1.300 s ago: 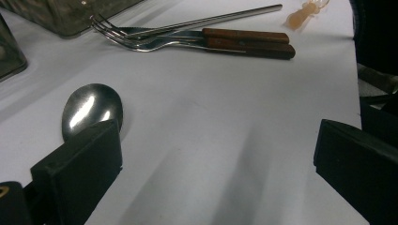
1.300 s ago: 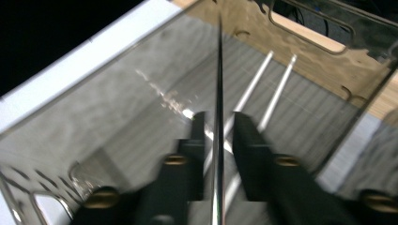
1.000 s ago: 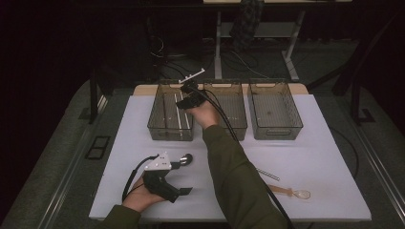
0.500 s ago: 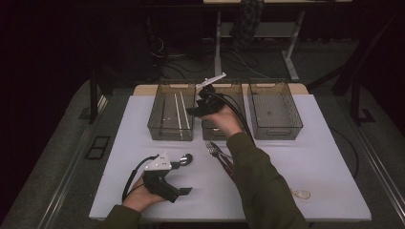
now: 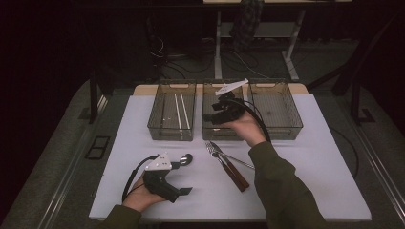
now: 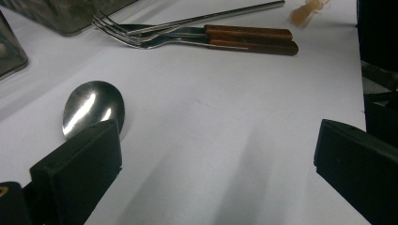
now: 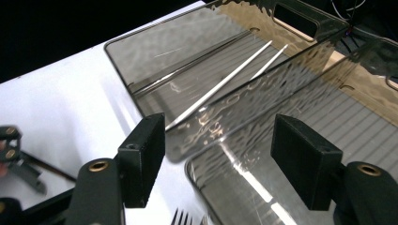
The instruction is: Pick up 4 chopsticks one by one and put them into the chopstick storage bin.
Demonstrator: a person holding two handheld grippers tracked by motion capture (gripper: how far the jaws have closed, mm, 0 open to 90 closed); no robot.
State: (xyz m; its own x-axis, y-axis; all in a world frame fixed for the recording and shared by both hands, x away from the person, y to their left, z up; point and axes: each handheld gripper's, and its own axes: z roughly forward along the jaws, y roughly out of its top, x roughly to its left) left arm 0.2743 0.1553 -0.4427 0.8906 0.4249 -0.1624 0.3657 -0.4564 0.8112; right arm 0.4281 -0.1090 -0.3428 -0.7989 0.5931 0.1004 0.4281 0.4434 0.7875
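Observation:
My left gripper (image 5: 180, 177) rests open on the white table (image 5: 305, 162) at the near left. In the left gripper view the left gripper (image 6: 218, 136) has a steel spoon (image 6: 93, 107) lying just beyond one jaw, nothing between the jaws. The spoon (image 5: 185, 159) lies right of that gripper. My right gripper (image 5: 217, 116) hovers open and empty over the middle bin (image 5: 208, 125). In the right gripper view the right gripper (image 7: 220, 129) looks down on the wall shared by the left bin (image 7: 141, 56) and the middle bin (image 7: 300, 187). Two thin silver rods (image 7: 220, 86) lie in the left bin (image 5: 157, 129).
Forks and wooden-handled knives (image 5: 228, 164) lie together mid-table, by the right sleeve; the forks (image 6: 123, 29) and knife handles (image 6: 253, 38) show ahead of the left gripper. A small beige object (image 6: 307, 10) lies past them. A third bin (image 5: 291, 125) stands at the back right.
My right hand has swung its gripper rightward, from above the left bin to above the middle bin. The left gripper has stayed where it was.

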